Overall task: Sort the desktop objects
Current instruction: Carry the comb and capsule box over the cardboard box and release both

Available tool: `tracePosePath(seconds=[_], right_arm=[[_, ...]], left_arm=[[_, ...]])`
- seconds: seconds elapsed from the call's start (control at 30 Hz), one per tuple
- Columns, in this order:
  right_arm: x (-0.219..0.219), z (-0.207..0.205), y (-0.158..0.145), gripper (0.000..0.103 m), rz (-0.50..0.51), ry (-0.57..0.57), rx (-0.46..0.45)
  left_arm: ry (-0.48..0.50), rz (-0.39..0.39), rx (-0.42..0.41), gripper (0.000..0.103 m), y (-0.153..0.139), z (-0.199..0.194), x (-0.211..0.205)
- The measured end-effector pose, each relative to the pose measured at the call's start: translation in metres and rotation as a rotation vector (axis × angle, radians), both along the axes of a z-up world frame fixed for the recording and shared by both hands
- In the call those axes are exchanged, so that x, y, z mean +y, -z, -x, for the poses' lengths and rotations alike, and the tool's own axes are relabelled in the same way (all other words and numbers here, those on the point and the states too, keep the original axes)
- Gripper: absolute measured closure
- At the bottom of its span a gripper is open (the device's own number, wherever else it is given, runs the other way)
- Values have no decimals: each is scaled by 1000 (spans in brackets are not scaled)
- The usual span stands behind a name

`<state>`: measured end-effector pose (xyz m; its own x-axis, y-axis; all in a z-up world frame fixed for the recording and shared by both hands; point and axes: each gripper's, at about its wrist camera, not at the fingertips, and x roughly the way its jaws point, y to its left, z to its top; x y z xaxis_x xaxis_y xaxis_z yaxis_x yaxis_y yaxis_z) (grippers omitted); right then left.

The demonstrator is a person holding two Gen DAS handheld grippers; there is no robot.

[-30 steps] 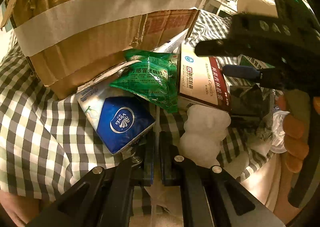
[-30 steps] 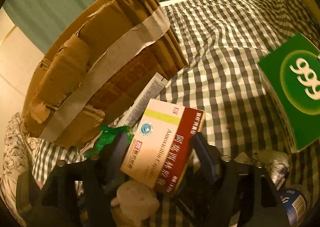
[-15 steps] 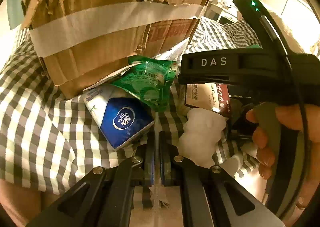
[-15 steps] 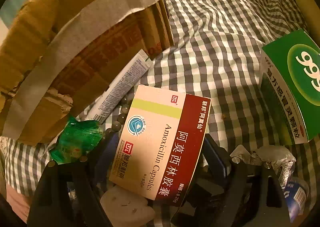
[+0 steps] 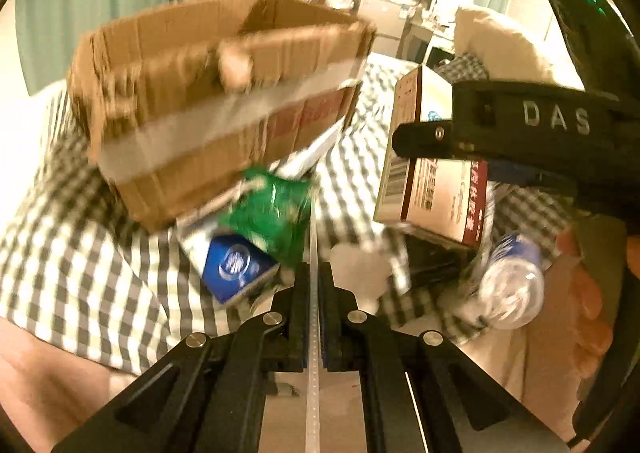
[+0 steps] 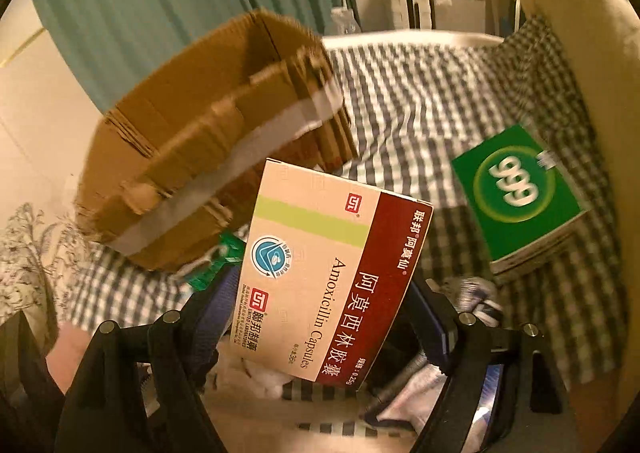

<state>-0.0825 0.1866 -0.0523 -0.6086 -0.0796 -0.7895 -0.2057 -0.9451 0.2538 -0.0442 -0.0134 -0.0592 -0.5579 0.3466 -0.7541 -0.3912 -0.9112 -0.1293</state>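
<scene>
My right gripper [image 6: 324,293] is shut on a cream and dark red Amoxicillin box [image 6: 320,265], which hangs tilted above the heap of items. The left wrist view shows this box [image 5: 432,193] clamped by the right gripper [image 5: 440,157] at the right, level with the front of the open cardboard box [image 5: 192,105]. My left gripper [image 5: 314,273] is shut, with a thin white strip [image 5: 313,373] pinched between its pads. Below it lie a green sachet [image 5: 276,209], a blue tissue pack [image 5: 234,265] and a white soft figure [image 5: 356,265].
The taped cardboard box [image 6: 208,157] stands on a checked cloth [image 6: 420,101]. A green 999 box [image 6: 516,189] lies to the right of it. A crumpled plastic bottle [image 5: 512,281] rests by the person's hand [image 5: 580,293]. A cream pillow [image 6: 580,33] borders the far right.
Both grippers have risen. The Amoxicillin box has come up off the heap in the right gripper, and the cardboard box's open top has come into view.
</scene>
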Motion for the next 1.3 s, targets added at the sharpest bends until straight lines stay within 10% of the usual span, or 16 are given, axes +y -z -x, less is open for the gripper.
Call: tracePosePath(seconds=[0.47, 0.87, 0.97, 1.03, 1.3], right_arm=[[1, 1, -64, 23, 13, -51, 168], [-34, 116, -93, 22, 22, -133, 240], [-35, 140, -88, 20, 13, -128, 244], [-37, 146, -87, 10, -33, -114, 258], [-23, 110, -95, 10, -121, -36, 286]], left_arm=[[-42, -92, 175, 99, -90, 11, -16], [-148, -53, 200, 99, -109, 127, -55], [-155, -23, 158, 77, -93, 153, -59], [-166, 1, 155, 18, -88, 162, -60], [-270, 100, 220, 10, -90, 147, -58]])
